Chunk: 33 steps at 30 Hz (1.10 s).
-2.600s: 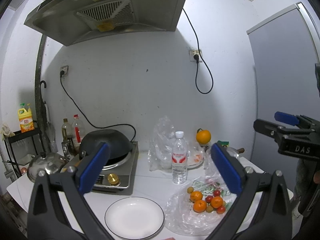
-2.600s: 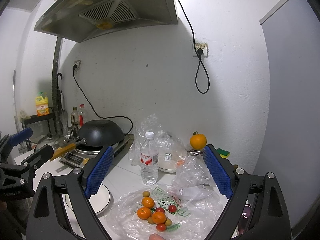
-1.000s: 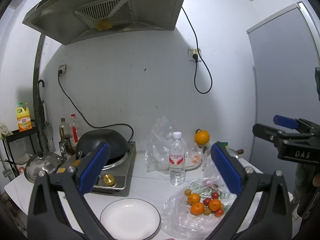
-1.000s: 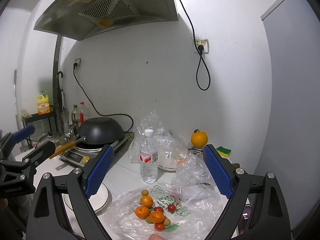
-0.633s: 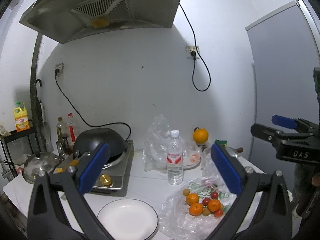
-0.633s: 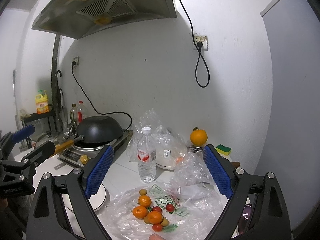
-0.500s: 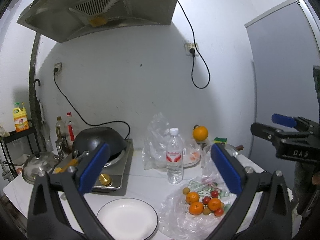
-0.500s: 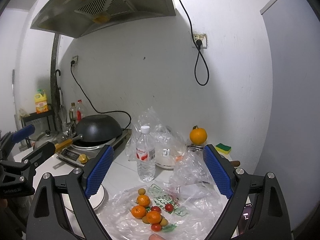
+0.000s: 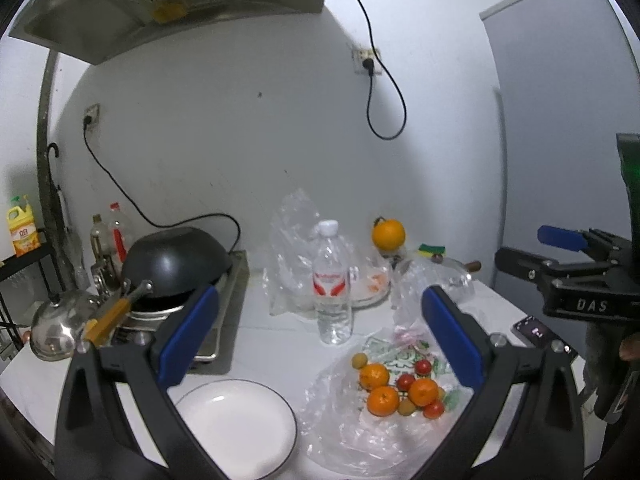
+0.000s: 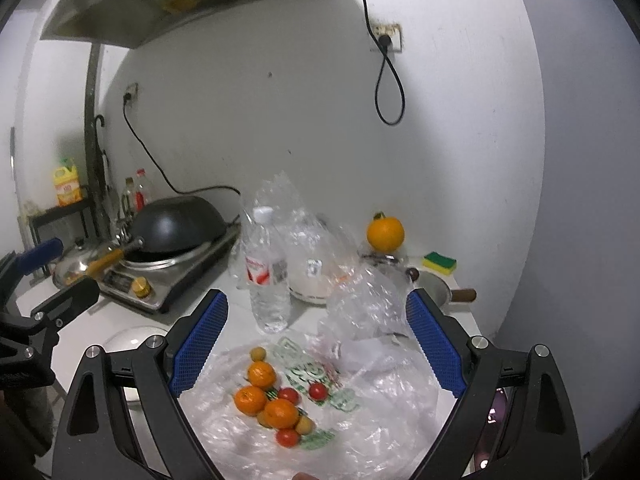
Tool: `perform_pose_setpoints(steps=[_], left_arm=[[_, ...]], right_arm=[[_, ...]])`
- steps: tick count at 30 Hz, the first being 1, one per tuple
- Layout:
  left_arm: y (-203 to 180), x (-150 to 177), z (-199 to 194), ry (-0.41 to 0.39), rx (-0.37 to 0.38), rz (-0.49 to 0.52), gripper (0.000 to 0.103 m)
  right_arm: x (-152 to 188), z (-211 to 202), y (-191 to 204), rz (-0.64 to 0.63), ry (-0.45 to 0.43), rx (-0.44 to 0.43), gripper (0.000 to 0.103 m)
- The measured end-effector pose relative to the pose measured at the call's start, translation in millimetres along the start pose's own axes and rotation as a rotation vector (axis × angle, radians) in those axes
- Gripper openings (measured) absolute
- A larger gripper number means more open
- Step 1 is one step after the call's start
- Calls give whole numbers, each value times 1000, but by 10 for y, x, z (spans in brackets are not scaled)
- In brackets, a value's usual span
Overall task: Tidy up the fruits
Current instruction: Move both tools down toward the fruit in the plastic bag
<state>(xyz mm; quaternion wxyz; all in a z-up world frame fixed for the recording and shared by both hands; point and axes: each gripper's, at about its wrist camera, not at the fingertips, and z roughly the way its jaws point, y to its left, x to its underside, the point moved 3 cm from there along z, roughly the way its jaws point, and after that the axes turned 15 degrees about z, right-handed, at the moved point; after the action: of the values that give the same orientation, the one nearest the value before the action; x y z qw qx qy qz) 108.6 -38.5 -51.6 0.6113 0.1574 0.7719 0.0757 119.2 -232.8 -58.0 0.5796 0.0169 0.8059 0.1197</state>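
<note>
A heap of small fruit (image 9: 400, 384) (image 10: 276, 400) lies on a flattened clear plastic bag (image 9: 344, 412) (image 10: 352, 408): three mandarins, a few red cherry tomatoes and some small tan fruits. An empty white plate (image 9: 236, 422) (image 10: 128, 340) sits left of the bag. A bigger orange (image 9: 388, 234) (image 10: 385, 233) rests high at the back. My left gripper (image 9: 320, 324) hovers open above plate and bag, empty. My right gripper (image 10: 316, 340) hangs open over the fruit heap, empty; it also shows at the right edge (image 9: 560, 256) of the left wrist view.
A water bottle (image 9: 332, 284) (image 10: 267, 272) stands behind the bag. A black wok (image 9: 172, 264) sits on an induction cooker (image 10: 160, 276) at left, beside a steel lid (image 9: 56, 324). Crumpled bags (image 10: 360, 300), a rice cooker (image 10: 312, 280), a sponge (image 10: 439, 261) and a phone (image 9: 536, 330) crowd the right.
Both grippers have tilted down and moved closer to the counter, so fruit, plate and bottle sit higher and larger in view. Nothing on the counter has moved.
</note>
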Motion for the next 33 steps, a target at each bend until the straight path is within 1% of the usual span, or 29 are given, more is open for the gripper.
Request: perform_pose_setpoints(steps=[9,22,23,25,30,33], left_arm=[[-209,174,368,80,53,30,102],[-480,402,835,187,123,76,101],[-499,421,872,195,128,80,101],[-537,453,938,210,134,86,101],[-620,545,1109,252,154,97,101],[-663,591,1196,274,168,103,101]], right_arm=[[152,306,-284,17,70,46,93],[417,737,-543,54,190,42,92],[437,773,-560,56,200,40,91],[478,849,-578,56,223,30,85],[574,1028,-614,55,269,17,82],[631,1148,-624,56,298,5,78]])
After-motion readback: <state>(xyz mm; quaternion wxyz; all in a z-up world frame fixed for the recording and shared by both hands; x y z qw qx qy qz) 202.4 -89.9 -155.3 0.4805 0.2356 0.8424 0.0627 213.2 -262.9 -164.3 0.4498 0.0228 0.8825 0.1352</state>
